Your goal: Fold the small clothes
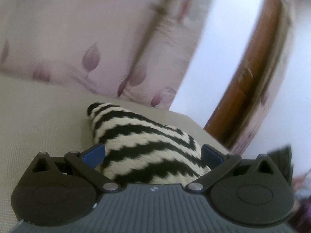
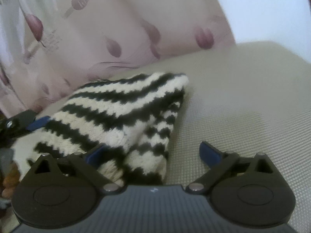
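Your left camera looked across the striped knit cloth (image 1: 143, 143) toward a brown wooden door (image 1: 252, 77) and a bright white wall. Your right camera did not show that door. It showed more of the beige mat (image 2: 243, 97) and more of the cloth (image 2: 120, 112) lying on it, with the top layer turned over the lower one. Both cameras showed the pink curtain with purple leaves (image 1: 77, 44) behind the mat.

Only your right camera showed the other tool from outside. Your left gripper (image 2: 38, 124) came in at the left edge, and one blue pad sat right against the cloth's edge.

In the left camera, your left gripper (image 1: 153, 153) had its two blue fingers (image 1: 93, 154) spread wide, with the black and white cloth bunched between them. The cloth filled the whole gap and met both pads. It was too blurry there for me to tell if the pads squeezed the cloth or only touched it.

Your right gripper (image 2: 153, 153) was spread as wide as it went. Its left finger (image 2: 97, 153) lay partly under the near edge of the cloth. Its right finger (image 2: 210, 153) stood over bare mat, apart from the cloth. The cloth reached only part way across the gap, so nothing was pinched.

The cloth lay on the mat, close to the curtain, a bit left of the middle in the right view.
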Tool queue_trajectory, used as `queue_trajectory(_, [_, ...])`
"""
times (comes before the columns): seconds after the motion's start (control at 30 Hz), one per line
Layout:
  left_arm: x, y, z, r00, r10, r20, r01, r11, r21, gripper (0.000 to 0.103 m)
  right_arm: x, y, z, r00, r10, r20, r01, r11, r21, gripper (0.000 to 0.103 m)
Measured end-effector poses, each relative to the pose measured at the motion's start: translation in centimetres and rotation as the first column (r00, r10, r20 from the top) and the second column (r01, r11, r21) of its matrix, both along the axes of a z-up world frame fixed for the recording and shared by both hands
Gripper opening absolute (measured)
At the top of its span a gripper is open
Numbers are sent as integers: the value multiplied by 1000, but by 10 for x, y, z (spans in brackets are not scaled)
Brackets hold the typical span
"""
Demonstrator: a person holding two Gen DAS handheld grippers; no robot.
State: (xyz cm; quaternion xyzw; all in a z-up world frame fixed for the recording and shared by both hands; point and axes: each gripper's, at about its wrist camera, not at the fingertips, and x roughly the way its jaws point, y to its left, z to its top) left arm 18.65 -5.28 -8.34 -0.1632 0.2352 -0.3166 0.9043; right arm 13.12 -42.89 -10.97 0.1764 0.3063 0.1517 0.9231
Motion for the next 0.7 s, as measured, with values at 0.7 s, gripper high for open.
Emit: queue_trajectory(0.7, [101,-10,-45,885,-362,-294,329,931,-158,100,73,-5,-5,957,287,-41,-267,929,257,77])
